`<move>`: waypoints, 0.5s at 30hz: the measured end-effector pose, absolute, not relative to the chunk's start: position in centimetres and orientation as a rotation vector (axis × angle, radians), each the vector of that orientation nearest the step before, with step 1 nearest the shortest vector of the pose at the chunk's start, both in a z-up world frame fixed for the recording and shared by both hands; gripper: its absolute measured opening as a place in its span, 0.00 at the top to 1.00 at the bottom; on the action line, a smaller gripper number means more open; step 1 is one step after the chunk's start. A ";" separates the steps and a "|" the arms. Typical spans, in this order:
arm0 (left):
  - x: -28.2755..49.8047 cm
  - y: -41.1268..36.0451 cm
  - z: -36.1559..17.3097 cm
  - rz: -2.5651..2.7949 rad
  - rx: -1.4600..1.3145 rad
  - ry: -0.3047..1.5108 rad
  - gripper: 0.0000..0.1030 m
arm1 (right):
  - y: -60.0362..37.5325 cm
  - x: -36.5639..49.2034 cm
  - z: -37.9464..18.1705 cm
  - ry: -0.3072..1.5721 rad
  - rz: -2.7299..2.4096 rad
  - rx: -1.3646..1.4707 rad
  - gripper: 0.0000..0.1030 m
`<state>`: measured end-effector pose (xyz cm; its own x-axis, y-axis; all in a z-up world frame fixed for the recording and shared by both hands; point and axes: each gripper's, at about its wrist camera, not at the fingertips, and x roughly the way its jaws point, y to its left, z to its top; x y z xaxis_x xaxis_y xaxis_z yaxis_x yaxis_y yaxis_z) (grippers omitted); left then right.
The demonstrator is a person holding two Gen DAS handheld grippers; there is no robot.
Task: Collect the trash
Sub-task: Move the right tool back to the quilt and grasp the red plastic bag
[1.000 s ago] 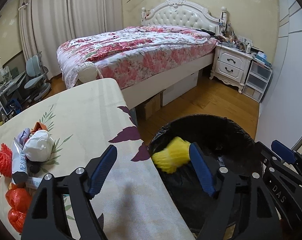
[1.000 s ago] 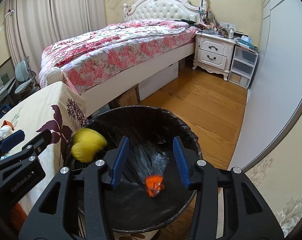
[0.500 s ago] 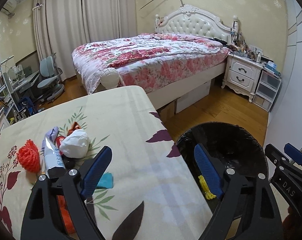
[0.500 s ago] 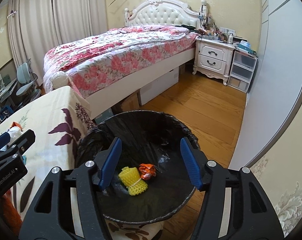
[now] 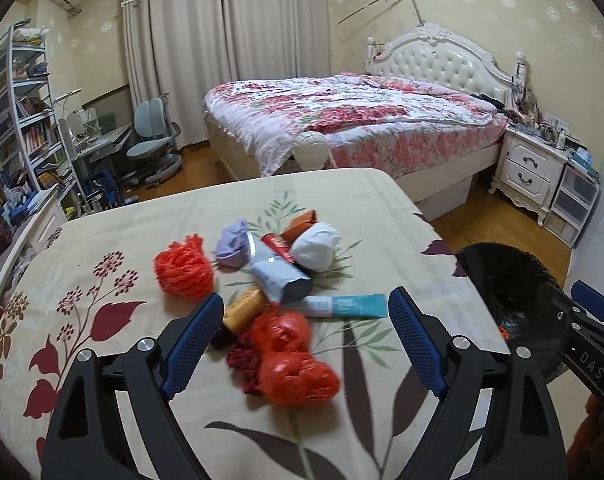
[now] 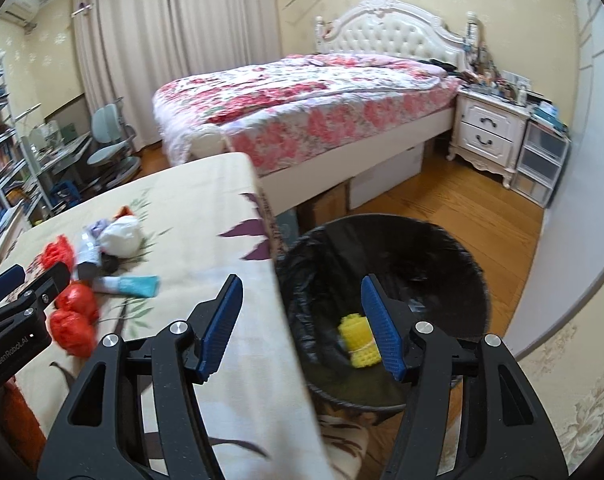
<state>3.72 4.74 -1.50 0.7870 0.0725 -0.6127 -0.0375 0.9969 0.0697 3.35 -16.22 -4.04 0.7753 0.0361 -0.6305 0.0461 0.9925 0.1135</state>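
A heap of trash lies on the flowered tablecloth (image 5: 102, 240): two red mesh bags (image 5: 294, 356), an orange net ball (image 5: 184, 268), a white wad (image 5: 317, 246), a lilac wad (image 5: 232, 242), a grey pouch (image 5: 280, 276) and a teal tube (image 5: 349, 305). My left gripper (image 5: 305, 296) hangs open and empty just above the red bags. The black-lined bin (image 6: 441, 248) stands on the floor at the table's right end, with a yellow foam net (image 6: 357, 340) lying in it. My right gripper (image 6: 300, 280) is open and empty over the table edge and the bin's rim.
A bed with a floral cover (image 5: 341, 120) stands behind the table. A white nightstand (image 6: 489, 136) and plastic drawers (image 6: 541, 164) line the right wall. A desk chair (image 5: 154, 140) and bookshelf (image 5: 18, 120) stand at the far left. Wood floor (image 6: 441, 200) lies between bed and bin.
Both views have swung left, from the bin toward the table. The yellow net and an orange scrap fell into the bin. Both pairs of jaws stand wider than a second ago.
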 end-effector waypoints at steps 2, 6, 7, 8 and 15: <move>3.1 6.5 -1.5 0.098 0.046 0.662 0.18 | -14.7 3.2 -3.8 0.682 0.030 0.114 0.42; 2.0 10.1 -1.8 0.173 0.035 0.662 0.18 | -11.5 3.0 -3.4 0.685 0.106 0.092 0.42; 1.8 10.9 -1.9 0.191 0.031 0.665 0.18 | -10.8 2.9 -3.4 0.685 0.121 0.085 0.42; 1.6 11.7 -1.9 0.207 0.027 0.666 0.18 | -9.9 3.0 -3.4 0.687 0.140 0.077 0.42; 0.4 16.5 -2.5 0.303 -0.006 0.672 0.18 | -4.7 2.5 -3.3 0.698 0.246 0.031 0.42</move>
